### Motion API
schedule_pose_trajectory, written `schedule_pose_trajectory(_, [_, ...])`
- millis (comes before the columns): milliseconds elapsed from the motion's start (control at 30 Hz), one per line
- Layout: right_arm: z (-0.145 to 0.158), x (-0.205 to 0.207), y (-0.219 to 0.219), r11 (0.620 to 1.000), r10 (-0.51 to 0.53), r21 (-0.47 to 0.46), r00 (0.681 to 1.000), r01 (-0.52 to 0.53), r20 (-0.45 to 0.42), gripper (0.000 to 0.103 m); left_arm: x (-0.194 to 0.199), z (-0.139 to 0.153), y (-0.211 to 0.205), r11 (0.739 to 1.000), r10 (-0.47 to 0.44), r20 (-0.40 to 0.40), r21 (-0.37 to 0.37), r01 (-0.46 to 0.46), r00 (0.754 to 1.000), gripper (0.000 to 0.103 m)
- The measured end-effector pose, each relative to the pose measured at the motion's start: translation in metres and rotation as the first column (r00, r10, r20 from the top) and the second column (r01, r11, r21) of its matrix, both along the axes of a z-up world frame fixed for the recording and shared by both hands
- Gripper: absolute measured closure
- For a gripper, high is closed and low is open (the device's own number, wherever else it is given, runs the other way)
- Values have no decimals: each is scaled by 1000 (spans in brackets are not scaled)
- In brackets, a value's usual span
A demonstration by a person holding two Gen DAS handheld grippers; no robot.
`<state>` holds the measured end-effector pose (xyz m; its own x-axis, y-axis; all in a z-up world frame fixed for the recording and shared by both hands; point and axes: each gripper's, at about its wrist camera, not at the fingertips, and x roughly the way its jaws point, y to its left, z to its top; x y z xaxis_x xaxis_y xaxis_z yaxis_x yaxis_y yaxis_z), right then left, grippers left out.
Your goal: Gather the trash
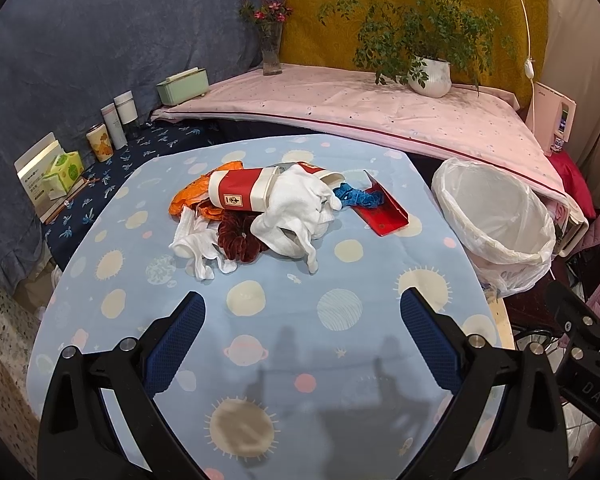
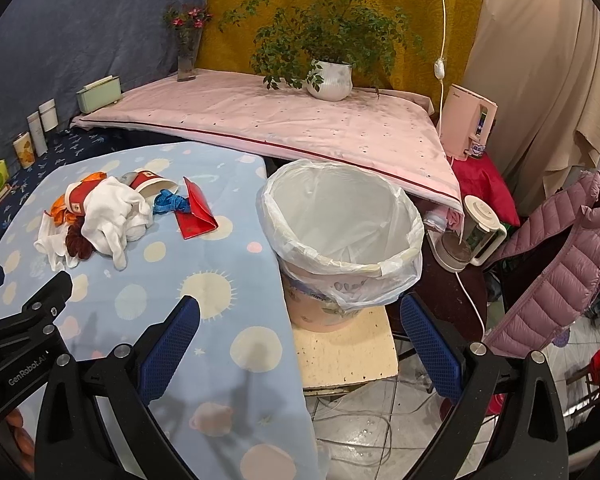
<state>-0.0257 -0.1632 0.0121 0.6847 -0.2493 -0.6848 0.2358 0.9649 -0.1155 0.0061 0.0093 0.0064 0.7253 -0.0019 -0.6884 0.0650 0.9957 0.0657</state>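
A heap of trash lies mid-table on the blue planet-print cloth (image 1: 260, 320): two red-and-cream paper cups (image 1: 240, 196) on their sides, white gloves (image 1: 296, 216), an orange wrapper (image 1: 190, 196), a maroon scrunchie (image 1: 240, 238), a blue crumpled piece (image 1: 358, 196) and a red packet (image 1: 380, 212). The same heap (image 2: 112, 208) shows in the right wrist view. A bin lined with a white bag (image 2: 340, 224) stands right of the table on a stool. My left gripper (image 1: 302, 312) hovers open in front of the heap. My right gripper (image 2: 300, 316) is open near the bin, holding nothing.
A pink-covered bench (image 1: 360, 104) behind carries a potted plant (image 1: 428, 74), a flower vase (image 1: 270, 48) and a green box (image 1: 182, 86). Cups and tissue boxes (image 1: 60, 172) line the left. A kettle (image 2: 472, 236), pink jacket (image 2: 560, 256) and floor cables (image 2: 360, 420) sit right.
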Motion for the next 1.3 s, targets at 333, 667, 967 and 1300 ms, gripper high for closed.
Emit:
schedule_pose_trajectory(333, [0, -1, 0, 1000, 1, 0, 1000, -1, 2, 7, -1, 0, -1, 1000, -2, 2, -1, 2, 1000, 9])
schedule_pose_trajectory(667, [2, 3, -4, 1000, -4, 2, 1000, 4, 5, 7, 2, -1, -1, 1000, -2, 7, -15, 2, 1000, 9])
schedule_pose_trajectory(967, [2, 17, -4, 1000, -1, -3, 1000, 1, 2, 7, 15, -9, 14, 999, 13, 8, -43, -13, 1000, 9])
schedule_pose_trajectory(1300, [-11, 53, 19, 999, 29, 13, 1000, -29, 12, 7, 53, -22, 60, 996, 72, -28, -56, -74, 997, 9])
